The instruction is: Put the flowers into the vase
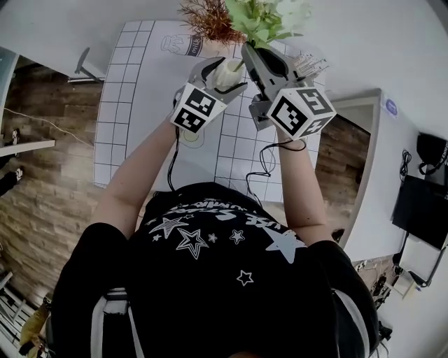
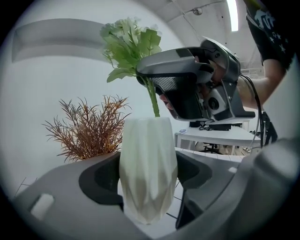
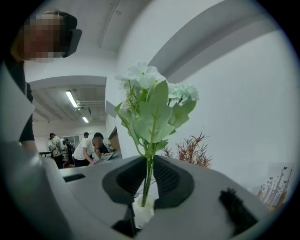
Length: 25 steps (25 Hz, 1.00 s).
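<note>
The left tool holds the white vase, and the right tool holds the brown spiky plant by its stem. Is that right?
Not quite. The right tool holds the green-and-white flowers by their stem, as the right gripper view shows. The brown spiky plant stands apart in the background. The left tool does hold the white vase.

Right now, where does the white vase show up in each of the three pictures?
Head view: top centre, the vase gripped in the left claw.
Left gripper view: low centre, large, between that claw's jaws.
Right gripper view: bottom centre, small, under the flower stem pinched by the right claw.
Shared landmark: the reddish-brown dried plant beyond it.
</note>
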{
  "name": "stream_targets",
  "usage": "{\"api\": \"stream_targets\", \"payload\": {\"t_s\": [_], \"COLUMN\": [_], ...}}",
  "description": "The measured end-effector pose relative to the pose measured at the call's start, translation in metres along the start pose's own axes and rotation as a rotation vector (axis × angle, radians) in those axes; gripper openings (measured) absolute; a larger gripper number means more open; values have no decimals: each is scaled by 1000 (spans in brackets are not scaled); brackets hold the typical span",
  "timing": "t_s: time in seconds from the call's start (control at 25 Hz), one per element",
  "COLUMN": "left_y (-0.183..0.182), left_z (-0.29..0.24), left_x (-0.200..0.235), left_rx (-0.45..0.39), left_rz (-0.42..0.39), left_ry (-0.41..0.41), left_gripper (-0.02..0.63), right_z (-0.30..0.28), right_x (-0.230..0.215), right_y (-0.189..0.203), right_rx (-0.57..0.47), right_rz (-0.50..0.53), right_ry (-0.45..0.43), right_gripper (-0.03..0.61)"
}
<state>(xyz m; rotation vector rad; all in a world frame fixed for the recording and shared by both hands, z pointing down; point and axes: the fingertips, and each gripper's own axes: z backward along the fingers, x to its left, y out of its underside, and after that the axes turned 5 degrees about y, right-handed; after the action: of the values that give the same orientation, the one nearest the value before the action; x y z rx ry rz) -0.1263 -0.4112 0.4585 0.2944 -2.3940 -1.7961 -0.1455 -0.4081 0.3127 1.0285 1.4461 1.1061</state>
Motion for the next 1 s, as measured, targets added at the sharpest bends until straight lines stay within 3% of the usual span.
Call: {"api": "stream_targets", "payload": {"t_s": [0.28, 0.44, 0.8, 1.0], "left_y": [1, 2, 3, 4], "left_z": [0, 1, 1, 1], "left_x": [1, -1, -4, 1], "left_rx": [-2, -3, -1, -23], "left_rz": [5, 5, 15, 32], "left_ry": [4, 13, 27, 13], "left_gripper": [351, 351, 353, 353], "right_z": [-2, 1, 7, 14], "right_x": [15, 19, 20, 21], "right_y": [34, 49, 64, 67], "right_rx": [107, 139, 205, 239], "right_rz": [112, 116, 138, 177], "right_ry": [-102, -141, -116, -103], "right_gripper": [52, 57, 79, 127]}}
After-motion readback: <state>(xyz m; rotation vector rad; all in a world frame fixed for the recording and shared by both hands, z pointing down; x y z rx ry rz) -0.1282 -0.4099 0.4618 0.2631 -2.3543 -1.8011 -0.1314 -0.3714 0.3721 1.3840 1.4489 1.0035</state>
